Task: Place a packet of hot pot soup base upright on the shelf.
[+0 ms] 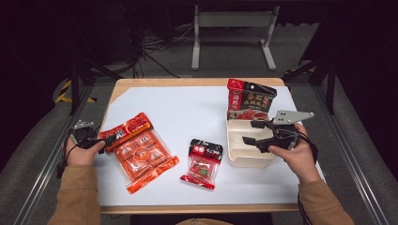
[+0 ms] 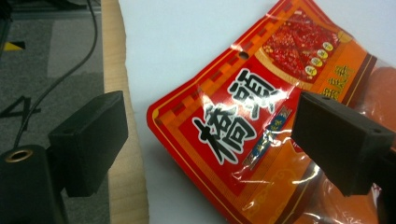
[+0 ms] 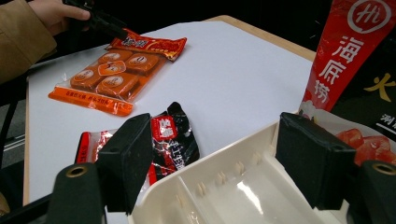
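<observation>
At desk's left edge, L gripper (image 1: 107, 139), jaws wide, straddles orange snack pack (image 1: 141, 151) header; pack runs diagonally toward near edge. R gripper (image 1: 253, 132) wide over white tray (image 1: 244, 157).

A lab or recording room, not a home. The white-topped table (image 1: 187, 108) stands inside a metal rail frame (image 1: 347, 140) on grey carpet (image 1: 225, 65); loose cables (image 1: 150, 51) trail at the far left, with a grey stand (image 1: 232, 28) beyond and dark surroundings.
</observation>
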